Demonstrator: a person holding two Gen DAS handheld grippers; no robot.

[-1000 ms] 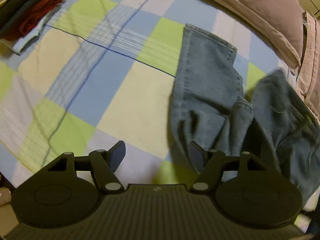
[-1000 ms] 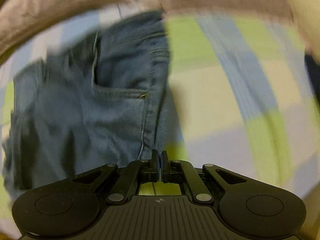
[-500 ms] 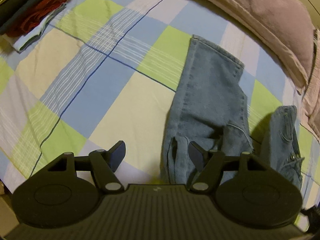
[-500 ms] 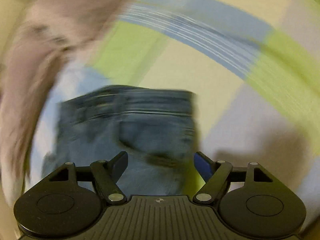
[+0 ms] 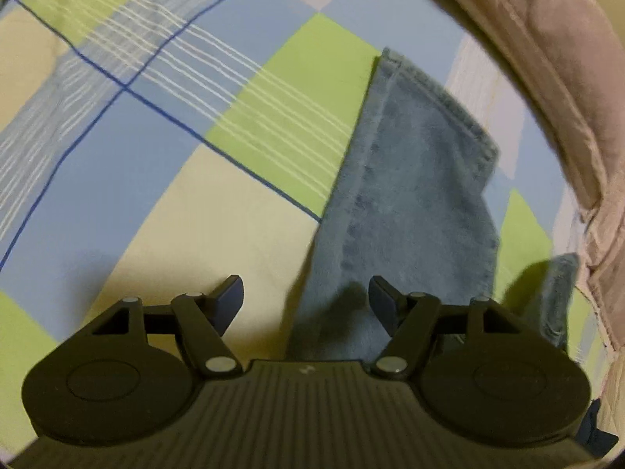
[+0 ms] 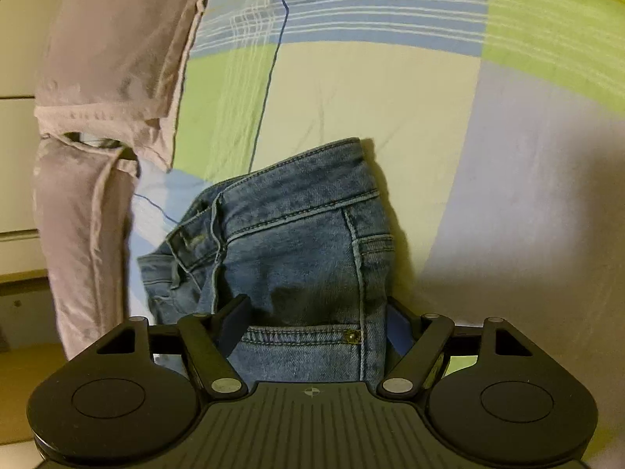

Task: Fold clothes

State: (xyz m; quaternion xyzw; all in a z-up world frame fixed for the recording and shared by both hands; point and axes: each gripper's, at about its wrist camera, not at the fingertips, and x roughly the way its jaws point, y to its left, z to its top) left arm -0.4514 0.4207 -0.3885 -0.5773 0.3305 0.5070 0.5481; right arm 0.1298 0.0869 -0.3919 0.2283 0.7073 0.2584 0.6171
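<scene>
A pair of blue jeans lies on a checked bedsheet. In the left wrist view one leg stretches flat away from me, its hem at the far end. My left gripper hovers open just over the near part of that leg, whose left edge runs between the fingers. In the right wrist view the waistband and pocket end is bunched up. My right gripper stands open close over it, denim between the fingers, pads not pressing.
A pinkish-grey pillow or quilt borders the bed on the right of the left wrist view and appears as pinkish-grey fabric on the left of the right wrist view. Another fold of denim lies by it. The sheet spreads beyond the jeans.
The right gripper went from shut to open, rolled, and dropped toward the waistband. The left gripper sank closer to the leg; the stack of clothes at the upper left left its view.
</scene>
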